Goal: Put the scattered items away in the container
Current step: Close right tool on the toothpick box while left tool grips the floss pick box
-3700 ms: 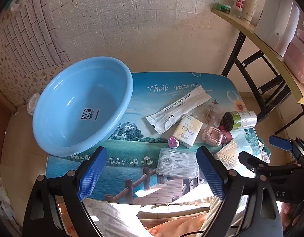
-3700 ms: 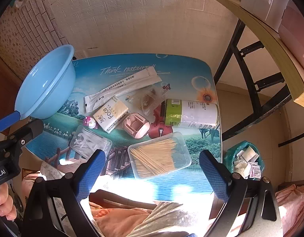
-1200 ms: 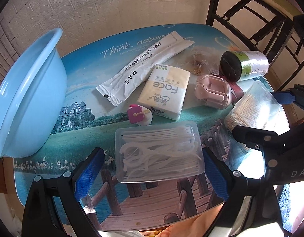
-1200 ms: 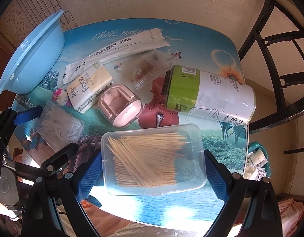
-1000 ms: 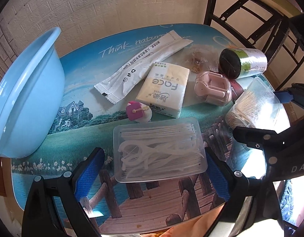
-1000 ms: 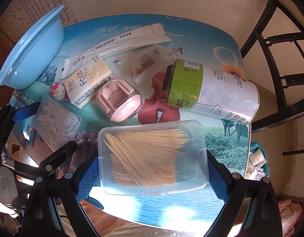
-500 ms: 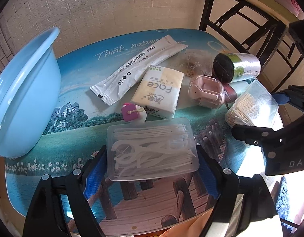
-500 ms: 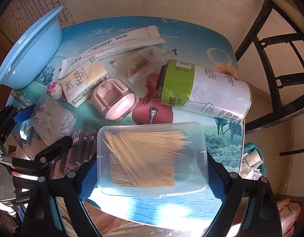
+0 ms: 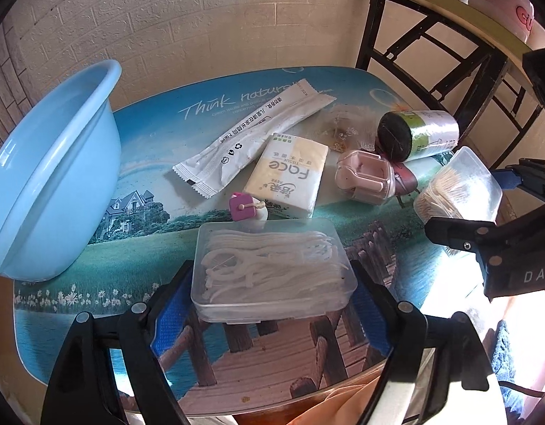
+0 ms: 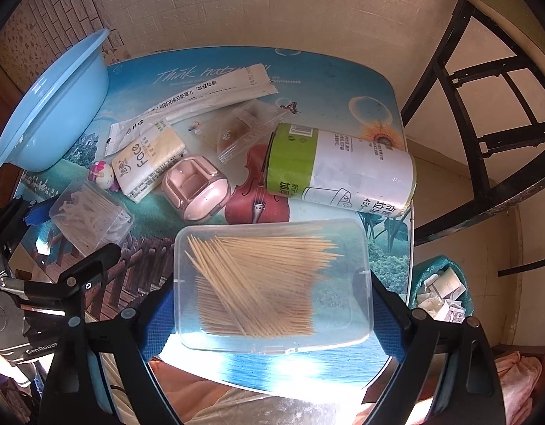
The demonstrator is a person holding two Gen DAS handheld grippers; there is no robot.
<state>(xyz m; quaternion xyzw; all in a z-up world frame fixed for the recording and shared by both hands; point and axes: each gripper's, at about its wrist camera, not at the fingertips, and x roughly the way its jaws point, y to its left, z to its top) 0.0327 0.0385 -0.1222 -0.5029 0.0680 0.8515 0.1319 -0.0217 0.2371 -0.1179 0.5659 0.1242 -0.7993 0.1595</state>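
At the far left, the blue basin [image 9: 53, 173] stood tilted on the table [image 9: 95, 304] edge. Next, the left gripper [image 9: 272, 304] was clenched on the clear box of floss picks [image 9: 272, 269], and further right the right gripper [image 10: 272, 304] grasped the clear toothpick box [image 10: 272, 283], both boxes low over the table.

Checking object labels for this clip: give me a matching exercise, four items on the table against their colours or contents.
Items:
1. basin
2. floss pick box
3. toothpick box
4. tissue pack

Descriptions:
A. clear, holding thin wooden sticks
B. light blue, nothing visible inside
C. cream and white wrapper
D. clear, holding white plastic picks

Pairs: 1-B, 2-D, 3-A, 4-C
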